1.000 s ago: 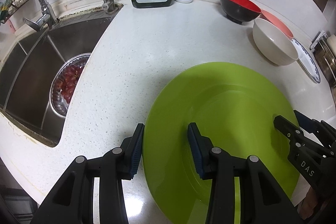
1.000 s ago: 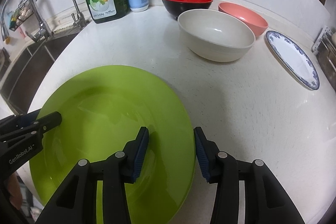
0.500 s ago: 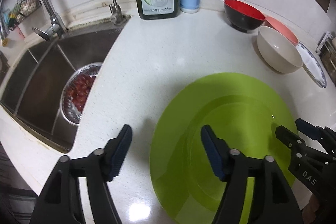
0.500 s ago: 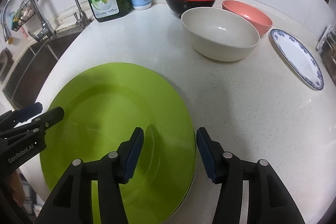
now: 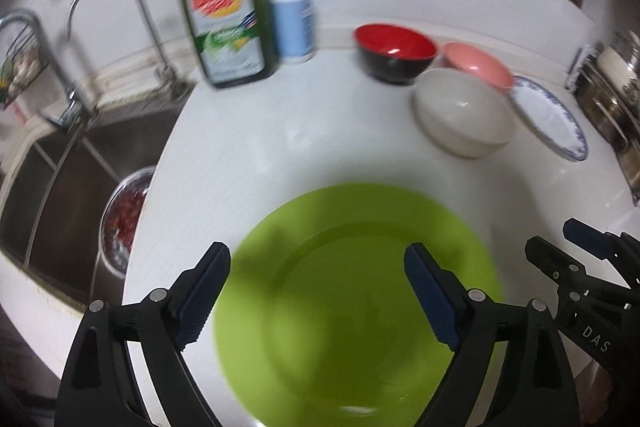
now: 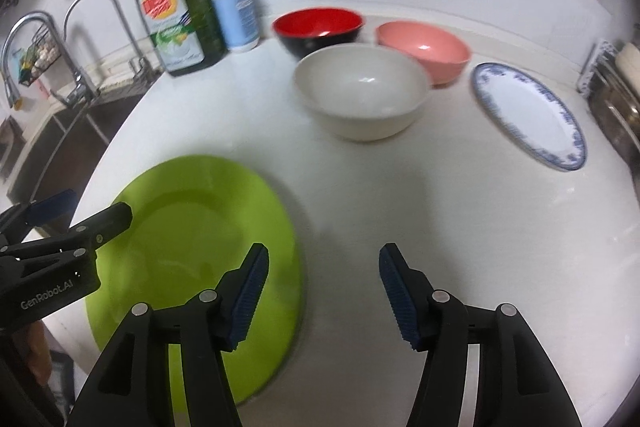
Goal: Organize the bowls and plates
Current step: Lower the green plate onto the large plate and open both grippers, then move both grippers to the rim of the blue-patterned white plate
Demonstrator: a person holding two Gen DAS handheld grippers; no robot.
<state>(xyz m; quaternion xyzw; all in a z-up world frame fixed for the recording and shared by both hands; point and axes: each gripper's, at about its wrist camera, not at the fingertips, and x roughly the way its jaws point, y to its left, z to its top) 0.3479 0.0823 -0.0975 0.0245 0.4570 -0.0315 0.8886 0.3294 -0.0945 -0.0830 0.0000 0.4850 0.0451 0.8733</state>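
A large green plate (image 5: 352, 291) (image 6: 192, 227) lies flat on the white counter near its front edge. My left gripper (image 5: 316, 287) hangs above the plate's left half, its jaws opening wide and touching nothing. My right gripper (image 6: 322, 287) hovers over the plate's right rim and the bare counter, jaws opening, nothing between the pads. Further back stand a cream bowl (image 6: 362, 93) (image 5: 464, 115), a red and black bowl (image 6: 318, 29) (image 5: 394, 49) and a pink bowl (image 6: 424, 45) (image 5: 478, 65). A blue-rimmed white plate (image 6: 528, 115) (image 5: 548, 117) lies to their right.
A green dish soap bottle (image 6: 176, 15) (image 5: 224, 15) and a blue pump bottle (image 6: 236, 11) (image 5: 292, 15) stand at the wall. The sink (image 5: 72, 187) with taps and a metal strainer of red fruit (image 5: 124, 219) is on the left. A metal rack (image 6: 616, 95) sits far right.
Both grippers let go of the green plate, opened wider and rose and drew back from it. The plate now lies on the counter, smaller in both views.
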